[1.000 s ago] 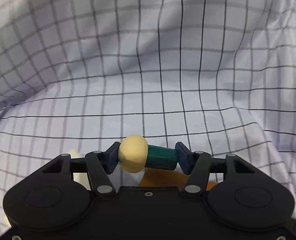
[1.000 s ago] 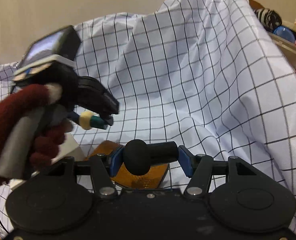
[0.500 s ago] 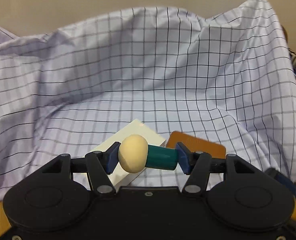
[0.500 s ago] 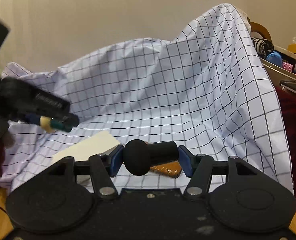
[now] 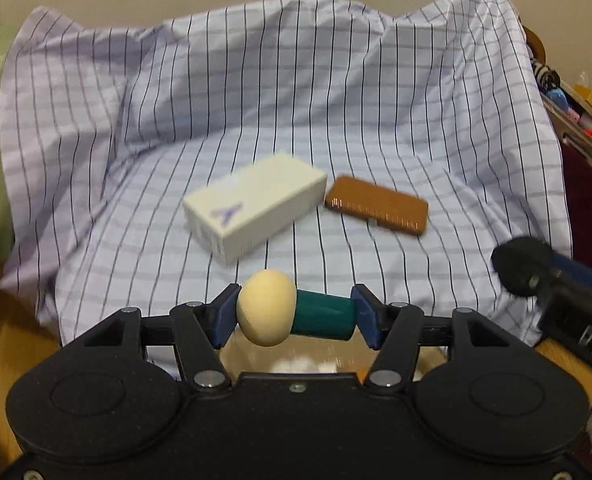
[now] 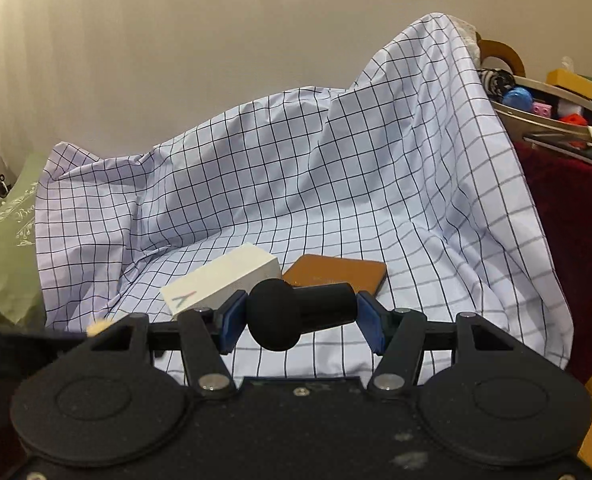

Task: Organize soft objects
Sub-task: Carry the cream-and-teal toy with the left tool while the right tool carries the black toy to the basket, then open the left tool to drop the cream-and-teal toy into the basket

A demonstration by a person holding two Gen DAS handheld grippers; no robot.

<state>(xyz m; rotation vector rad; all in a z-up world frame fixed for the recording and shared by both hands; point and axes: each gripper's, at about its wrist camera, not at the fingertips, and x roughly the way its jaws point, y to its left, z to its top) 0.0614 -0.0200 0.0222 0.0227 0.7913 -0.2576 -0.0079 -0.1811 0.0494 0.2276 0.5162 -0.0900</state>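
Note:
My left gripper (image 5: 296, 314) is shut on a mushroom-shaped toy (image 5: 288, 314) with a cream cap and a teal stem, held sideways between the blue pads. My right gripper (image 6: 300, 316) is shut on a black mushroom-shaped toy (image 6: 292, 314), also held sideways. In the left wrist view the right gripper (image 5: 535, 270) shows blurred at the right edge with its black toy (image 5: 519, 262). Both hang above the near edge of a white checked cloth (image 5: 335, 120) (image 6: 335, 184).
A white box (image 5: 254, 206) (image 6: 220, 284) and a flat brown case (image 5: 377, 210) (image 6: 335, 274) lie side by side on the cloth. A green cushion (image 6: 4, 256) sits at the left. A dark red stand (image 6: 575, 232) carries a tray of small toys (image 6: 543, 114) at the right. Wooden floor (image 5: 12, 344) lies below.
Both grippers have drawn back and risen from the cloth with their toys still held. The box and brown case, close under the fingers before, now lie farther ahead, and the cloth's edges show.

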